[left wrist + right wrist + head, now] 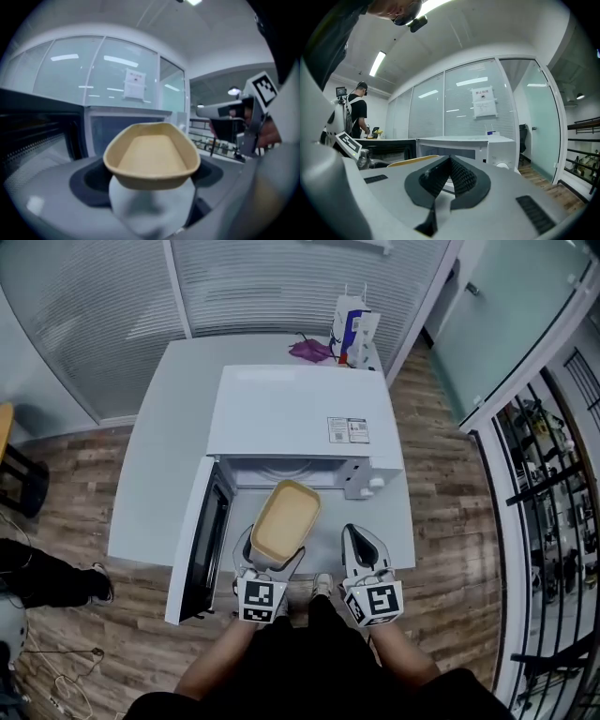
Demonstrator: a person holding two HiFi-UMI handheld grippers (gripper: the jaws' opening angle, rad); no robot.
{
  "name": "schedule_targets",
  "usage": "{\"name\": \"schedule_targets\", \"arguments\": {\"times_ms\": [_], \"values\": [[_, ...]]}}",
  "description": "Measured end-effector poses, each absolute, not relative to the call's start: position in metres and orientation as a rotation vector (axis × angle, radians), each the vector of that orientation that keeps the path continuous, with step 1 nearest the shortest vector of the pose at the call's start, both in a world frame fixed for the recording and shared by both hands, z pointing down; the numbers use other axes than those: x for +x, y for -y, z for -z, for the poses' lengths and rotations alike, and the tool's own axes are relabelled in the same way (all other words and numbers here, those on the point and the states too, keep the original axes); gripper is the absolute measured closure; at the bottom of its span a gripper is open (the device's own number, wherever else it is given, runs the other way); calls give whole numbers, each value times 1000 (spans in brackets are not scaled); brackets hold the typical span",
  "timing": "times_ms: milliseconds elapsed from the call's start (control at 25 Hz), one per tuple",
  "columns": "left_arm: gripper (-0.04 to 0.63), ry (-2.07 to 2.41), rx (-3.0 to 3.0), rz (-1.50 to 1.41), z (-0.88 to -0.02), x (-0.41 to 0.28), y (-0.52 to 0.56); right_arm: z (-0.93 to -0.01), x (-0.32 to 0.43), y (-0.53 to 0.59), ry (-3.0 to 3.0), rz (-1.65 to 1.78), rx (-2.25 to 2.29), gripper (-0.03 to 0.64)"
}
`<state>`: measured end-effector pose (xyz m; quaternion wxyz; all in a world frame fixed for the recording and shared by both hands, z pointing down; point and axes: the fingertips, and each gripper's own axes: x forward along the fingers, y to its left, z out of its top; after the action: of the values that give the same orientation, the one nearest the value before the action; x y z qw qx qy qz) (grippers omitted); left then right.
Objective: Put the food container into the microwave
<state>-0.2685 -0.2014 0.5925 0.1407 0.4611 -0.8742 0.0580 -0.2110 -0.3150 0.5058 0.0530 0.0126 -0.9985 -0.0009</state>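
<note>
The food container (284, 521) looked like matt tan pressed paper, smooth inside. The microwave (291, 409) had a smooth white casing, and the floor (450, 521) at its three o'clock was brown wood plank. The right gripper (449, 161) was matt grey plastic with ribbed black pads (461, 178).

The food container (285, 518) has its near end hidden in the left hand-held gripper (272, 557); the microwave (291, 413) label (348, 430) is unreadably small.
</note>
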Motion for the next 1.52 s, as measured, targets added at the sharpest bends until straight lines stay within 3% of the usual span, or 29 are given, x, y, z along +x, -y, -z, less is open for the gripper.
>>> {"name": "schedule_targets", "arguments": {"times_ms": [800, 1520], "values": [[95, 2534, 1116, -203, -646, -344, 246, -570, -273, 319, 2952, 37, -256, 612], [95, 2616, 918, -204, -662, -424, 272, -590, -293, 346, 2901, -98, -186, 612]]}}
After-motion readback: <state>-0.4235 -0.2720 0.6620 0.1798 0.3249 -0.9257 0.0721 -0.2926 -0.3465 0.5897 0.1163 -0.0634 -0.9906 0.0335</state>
